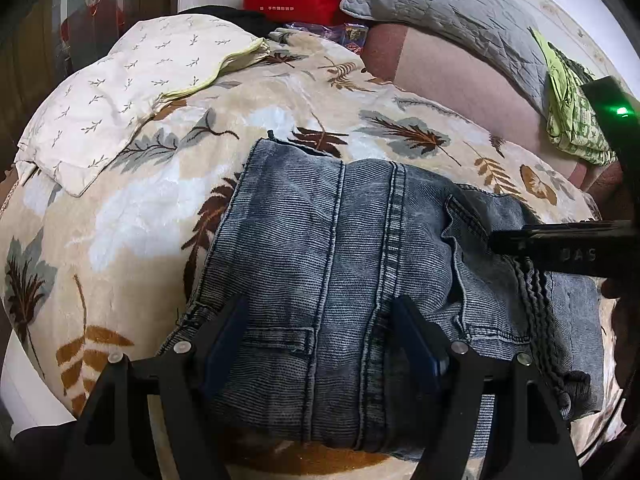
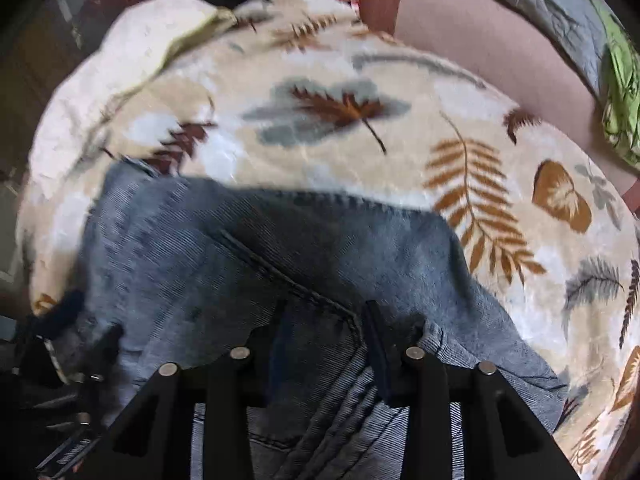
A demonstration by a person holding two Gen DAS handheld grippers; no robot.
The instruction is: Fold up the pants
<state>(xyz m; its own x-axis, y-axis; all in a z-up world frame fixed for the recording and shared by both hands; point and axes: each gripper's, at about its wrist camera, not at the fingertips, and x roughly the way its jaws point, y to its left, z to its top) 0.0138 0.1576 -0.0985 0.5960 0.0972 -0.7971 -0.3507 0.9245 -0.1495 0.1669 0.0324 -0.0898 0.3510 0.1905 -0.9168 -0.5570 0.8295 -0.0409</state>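
Left wrist view: jeans [image 1: 340, 280] lie folded into compact stack on leaf-print blanket [image 1: 160, 208], below cream pillow [image 1: 120, 92]. Left tool [image 1: 320, 344] held wide open, straddling near edge of jeans, nothing gripped. Right tool [image 1: 560, 248] seen at jeans' right side.

Right wrist view (blurred): right tool [image 2: 326, 336] parted over denim; grip cannot be told. Fold judged late-stage; next, stack to be smoothed or doubled again.

Ribbed denim pants [image 1: 332, 264]; plush blanket [image 1: 160, 208]
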